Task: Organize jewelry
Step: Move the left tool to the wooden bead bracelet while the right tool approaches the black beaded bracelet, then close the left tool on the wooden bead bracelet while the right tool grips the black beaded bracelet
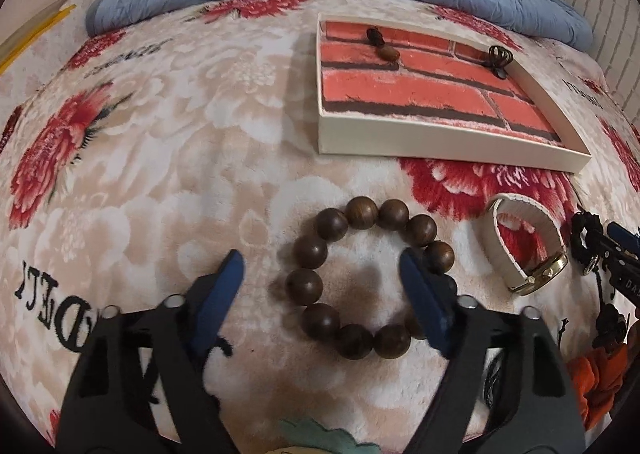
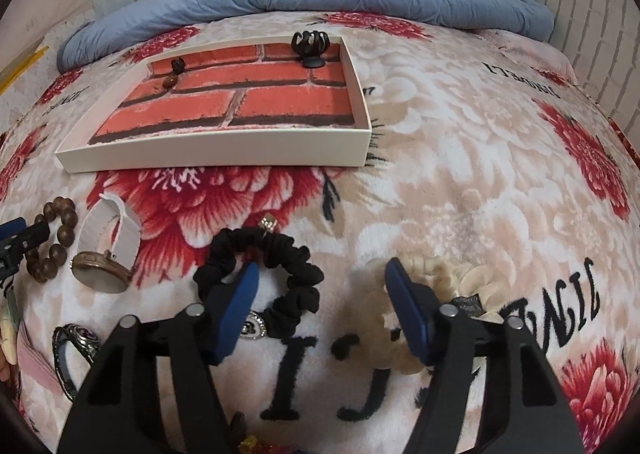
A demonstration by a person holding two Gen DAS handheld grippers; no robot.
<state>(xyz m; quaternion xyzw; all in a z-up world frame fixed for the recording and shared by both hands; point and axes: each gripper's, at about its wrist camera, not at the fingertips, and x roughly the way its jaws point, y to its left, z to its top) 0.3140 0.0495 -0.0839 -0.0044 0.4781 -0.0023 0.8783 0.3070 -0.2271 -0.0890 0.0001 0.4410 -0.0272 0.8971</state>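
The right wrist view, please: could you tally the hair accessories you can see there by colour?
Black: 2, the scrunchie on the blanket and the claw clip in the tray.
Cream: 1, the scrunchie beside the right fingers.
Total: 3.

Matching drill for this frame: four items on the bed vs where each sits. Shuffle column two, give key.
Items:
1. wooden bead bracelet
2. black scrunchie
3. hair claw clip
4. white-strap watch

Places:
A. inside the brick-lined tray, far corner
B. on the blanket, between bracelet and scrunchie
C. partly between the open left gripper fingers
D. by the open right gripper

Pairs: 1-C, 2-D, 3-A, 4-B
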